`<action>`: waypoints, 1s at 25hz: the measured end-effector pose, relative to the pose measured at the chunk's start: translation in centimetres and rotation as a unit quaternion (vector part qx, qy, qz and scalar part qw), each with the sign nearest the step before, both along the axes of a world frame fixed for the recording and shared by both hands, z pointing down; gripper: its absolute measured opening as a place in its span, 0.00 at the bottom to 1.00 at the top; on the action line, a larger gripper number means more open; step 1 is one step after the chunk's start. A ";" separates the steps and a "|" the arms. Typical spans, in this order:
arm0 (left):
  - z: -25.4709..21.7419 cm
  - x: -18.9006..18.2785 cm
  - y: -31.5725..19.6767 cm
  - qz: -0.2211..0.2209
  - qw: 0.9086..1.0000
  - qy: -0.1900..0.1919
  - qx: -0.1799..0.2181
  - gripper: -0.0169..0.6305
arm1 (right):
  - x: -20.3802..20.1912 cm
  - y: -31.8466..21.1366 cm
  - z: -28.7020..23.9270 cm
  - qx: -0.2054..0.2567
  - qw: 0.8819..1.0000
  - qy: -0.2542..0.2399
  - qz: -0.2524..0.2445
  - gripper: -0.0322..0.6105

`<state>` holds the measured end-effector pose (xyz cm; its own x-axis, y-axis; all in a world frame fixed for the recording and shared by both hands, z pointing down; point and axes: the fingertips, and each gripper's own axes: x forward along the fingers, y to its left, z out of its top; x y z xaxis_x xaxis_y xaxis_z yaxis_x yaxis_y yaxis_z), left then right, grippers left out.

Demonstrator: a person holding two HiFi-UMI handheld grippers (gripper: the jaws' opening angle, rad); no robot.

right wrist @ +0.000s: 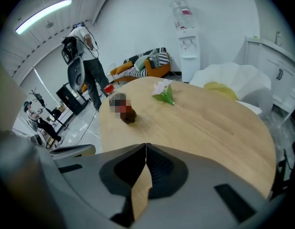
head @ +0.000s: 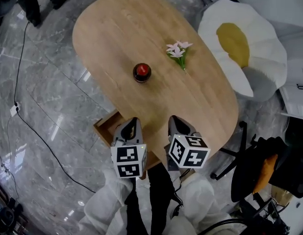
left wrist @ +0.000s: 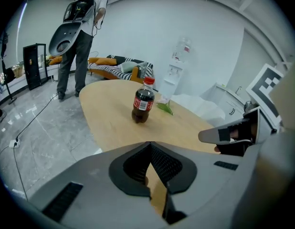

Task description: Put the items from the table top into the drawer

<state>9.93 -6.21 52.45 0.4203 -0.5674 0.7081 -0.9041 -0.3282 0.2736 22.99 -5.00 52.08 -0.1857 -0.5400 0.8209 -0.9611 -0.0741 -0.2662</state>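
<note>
A cola bottle (head: 141,72) with a red cap stands upright near the middle of the oval wooden table (head: 200,106). A small bunch of pink flowers (head: 178,52) lies to its right. Both grippers hang over the table's near edge, well short of these items. My left gripper (head: 133,120) is shut with nothing between its jaws, and the bottle (left wrist: 143,101) and flowers (left wrist: 164,107) stand ahead of it. My right gripper (head: 175,118) is also shut and empty, and it looks toward the bottle (right wrist: 124,111) and flowers (right wrist: 163,92). An open wooden drawer (head: 105,127) sticks out under the table, left of the left gripper.
A white and yellow egg-shaped cushion (head: 244,48) lies right of the table. A black chair (head: 249,173) stands at the near right. A cable (head: 24,116) runs over the marble floor on the left. A person (left wrist: 80,37) stands beyond the table's far end.
</note>
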 end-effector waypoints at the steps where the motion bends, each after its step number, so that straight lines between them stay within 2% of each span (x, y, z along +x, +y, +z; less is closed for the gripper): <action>1: 0.1 0.7 -0.7 0.001 1.000 0.001 0.001 0.02 | 0.7 -0.8 0.1 0.001 1.000 0.000 0.000 0.15; 8: 1.4 5.9 -5.0 -0.004 1.000 0.024 -0.012 0.02 | 4.7 -6.7 0.9 0.007 1.000 -0.002 -0.023 0.15; 18: 4.1 9.2 -10.1 -0.003 1.000 0.018 -0.005 0.02 | 8.0 -13.8 3.6 0.019 0.998 0.006 -0.054 0.15; 20: 4.3 9.5 -10.7 -0.003 1.000 0.018 -0.008 0.02 | 8.1 -14.9 3.9 0.021 0.998 0.004 -0.059 0.17; 22: 4.5 9.8 -11.0 -0.002 1.000 0.017 -0.011 0.02 | 8.0 -15.8 4.3 0.020 0.998 0.000 -0.067 0.24; 25: 4.5 10.3 -11.2 0.001 1.000 0.020 -0.014 0.02 | 8.4 -16.9 4.8 0.020 0.996 0.011 -0.081 0.25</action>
<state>20.26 -17.42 56.91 0.4495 -0.5474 0.7059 -0.8917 -0.3221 0.3180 31.39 -21.87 56.87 -0.2549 -0.5363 0.8046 -0.9653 0.0925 -0.2442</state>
